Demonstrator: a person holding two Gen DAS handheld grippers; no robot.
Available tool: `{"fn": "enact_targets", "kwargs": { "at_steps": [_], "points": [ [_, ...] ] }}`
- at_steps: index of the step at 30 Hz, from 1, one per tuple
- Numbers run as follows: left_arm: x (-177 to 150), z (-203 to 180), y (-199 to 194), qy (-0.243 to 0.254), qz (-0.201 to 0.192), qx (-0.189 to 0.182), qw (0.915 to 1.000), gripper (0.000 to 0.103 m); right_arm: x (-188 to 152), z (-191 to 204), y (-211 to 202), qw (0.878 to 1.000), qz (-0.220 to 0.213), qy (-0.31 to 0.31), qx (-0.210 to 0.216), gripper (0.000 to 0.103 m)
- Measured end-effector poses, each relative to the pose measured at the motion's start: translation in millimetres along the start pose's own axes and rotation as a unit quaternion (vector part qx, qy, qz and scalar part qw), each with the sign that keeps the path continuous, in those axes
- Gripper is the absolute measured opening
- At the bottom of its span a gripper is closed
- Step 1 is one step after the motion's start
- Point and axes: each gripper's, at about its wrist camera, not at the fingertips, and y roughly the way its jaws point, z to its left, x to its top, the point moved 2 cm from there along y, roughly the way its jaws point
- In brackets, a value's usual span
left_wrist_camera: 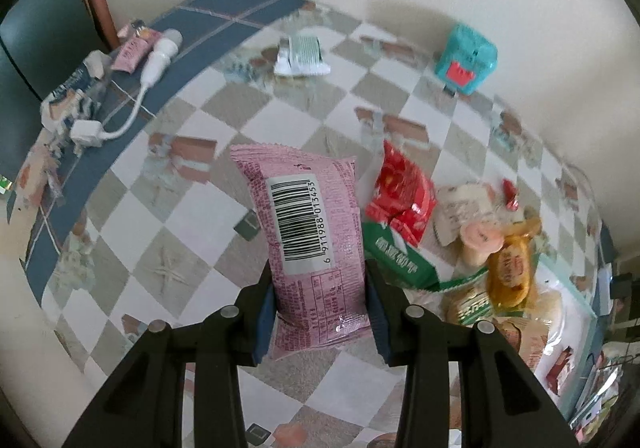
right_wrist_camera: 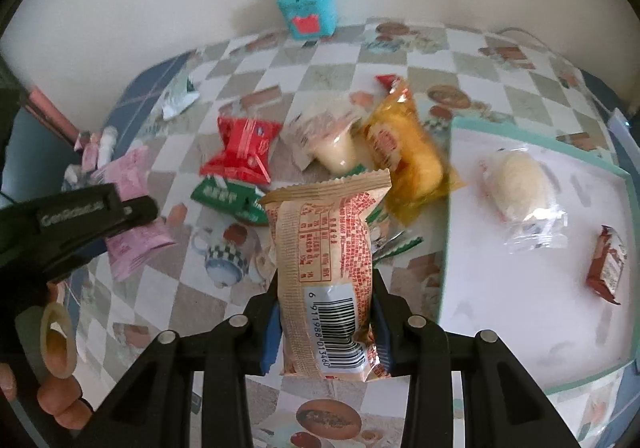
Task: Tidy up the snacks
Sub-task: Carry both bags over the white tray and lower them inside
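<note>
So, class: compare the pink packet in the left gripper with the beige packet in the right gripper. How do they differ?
The pink packet is pink with dark print; the beige packet is tan with red print. The pink packet's barcode sits mid-length, above the left gripper; the beige packet's barcode sits low, between the pads of the right gripper. Both are sealed pillow packs, back side showing, each clamped near its lower end.

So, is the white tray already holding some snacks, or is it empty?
Holding some. The white tray has a clear-wrapped pale snack and a brown packet lying inside its teal rim.
</note>
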Motion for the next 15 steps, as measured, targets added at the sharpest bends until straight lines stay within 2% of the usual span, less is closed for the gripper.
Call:
{"fn": "enact_targets", "kwargs": {
  "at_steps": [5, 15],
  "points": [
    [1, 0, -13, 0.001, -0.021, -0.003, 0.9998, 0.042, 1, -19, -11, 1.000, -0.007, 0.026, -0.005, 0.040],
    [-5, -18, -38, 0.022, -0.045, -0.025, 0.9984, 0.042, 11, -93, -38, 0.991, -0.029, 0.123, -0.041, 0.040]
  ]
}}
